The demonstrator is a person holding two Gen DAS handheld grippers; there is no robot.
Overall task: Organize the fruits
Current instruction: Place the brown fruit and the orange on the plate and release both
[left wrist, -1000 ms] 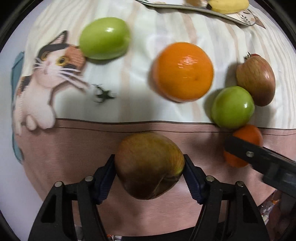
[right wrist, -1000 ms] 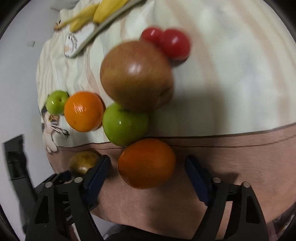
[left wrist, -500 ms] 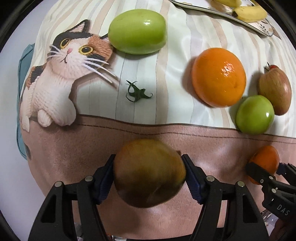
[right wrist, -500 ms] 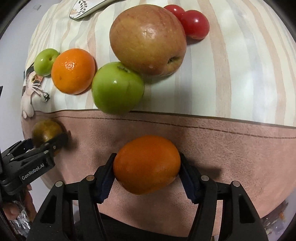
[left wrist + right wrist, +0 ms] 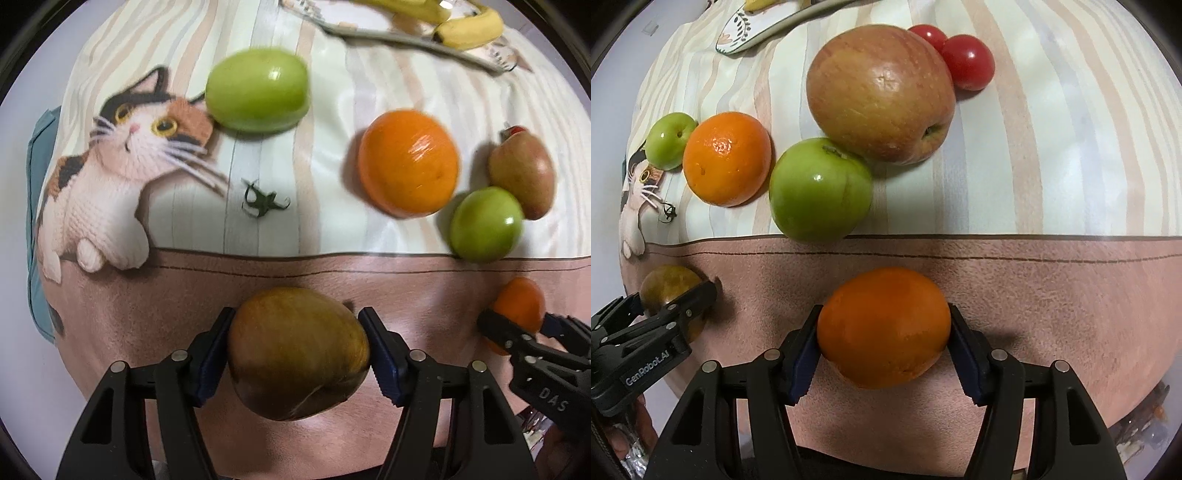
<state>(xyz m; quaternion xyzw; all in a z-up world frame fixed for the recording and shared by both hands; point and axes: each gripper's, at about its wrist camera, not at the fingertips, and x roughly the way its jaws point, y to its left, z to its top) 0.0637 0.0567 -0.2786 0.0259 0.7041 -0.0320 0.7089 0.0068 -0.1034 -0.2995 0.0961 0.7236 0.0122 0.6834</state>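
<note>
Left gripper (image 5: 298, 352) grasps a brown-green round fruit (image 5: 297, 352), bottom centre; right gripper (image 5: 883, 328) clamps a small orange fruit (image 5: 883, 326), bottom centre. Both look firm, smooth, prob. slippery; hold across widest part, w/o squeezing hard. On the striped cloth (image 5: 1052, 147): 2 green apples, 1 large orange (image 5: 727, 158), 1 red-yellow apple (image 5: 881, 94), 2 red tomatoes, upper half.

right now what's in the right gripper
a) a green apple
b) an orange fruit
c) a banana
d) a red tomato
b: in the right wrist view the right gripper has its blue pads pressed on both sides of the orange fruit, over the pink band of the cloth.
</note>
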